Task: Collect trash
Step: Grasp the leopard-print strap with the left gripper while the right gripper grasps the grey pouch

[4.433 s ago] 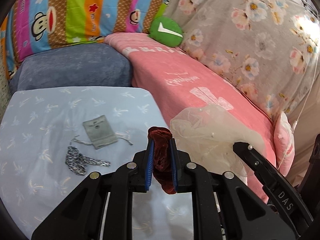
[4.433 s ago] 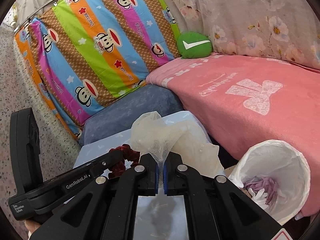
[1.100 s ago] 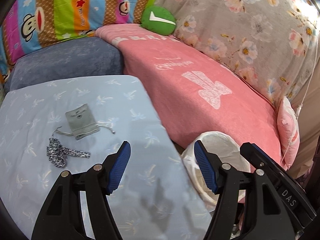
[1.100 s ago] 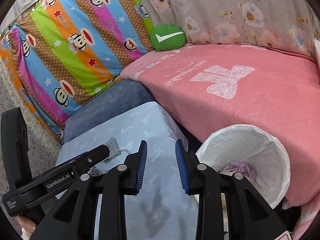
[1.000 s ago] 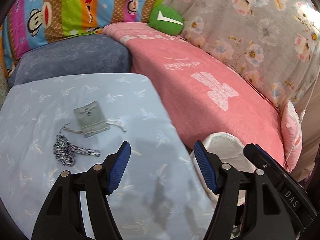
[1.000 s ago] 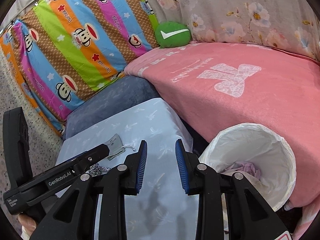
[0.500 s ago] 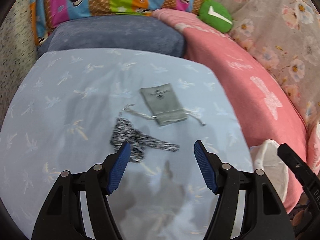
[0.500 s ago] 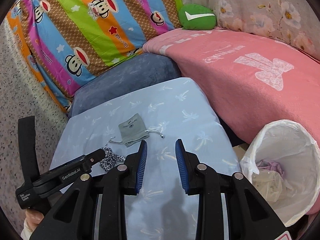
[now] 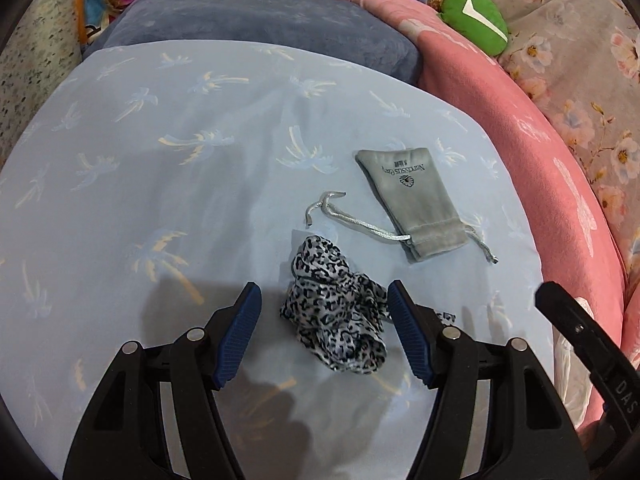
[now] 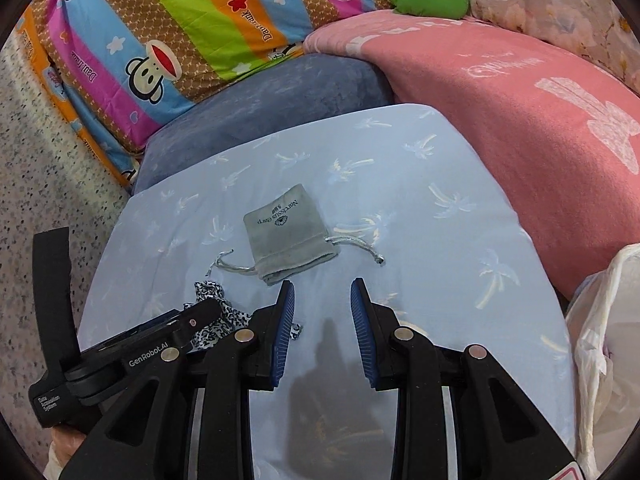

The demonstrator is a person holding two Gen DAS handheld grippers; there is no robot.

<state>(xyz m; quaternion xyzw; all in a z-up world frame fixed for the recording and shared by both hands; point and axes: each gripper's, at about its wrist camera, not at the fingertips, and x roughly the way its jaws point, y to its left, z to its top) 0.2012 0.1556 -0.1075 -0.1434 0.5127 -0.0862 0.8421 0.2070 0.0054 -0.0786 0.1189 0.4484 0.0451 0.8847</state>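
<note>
Leopard-print scrap lay lower centre between the spread, empty left gripper, seemingly set to pinch it, while the narrower, empty right gripper hovered below the grey pouch.

We see left gripper: black angular plastic arms, ribbed blue pads, round silver screws at joints. Right gripper: same black build, blue ribbed pads, silver screws. White lettering on black housings: "GenRobot.AI" on left unit, "DAS" on right.
</note>
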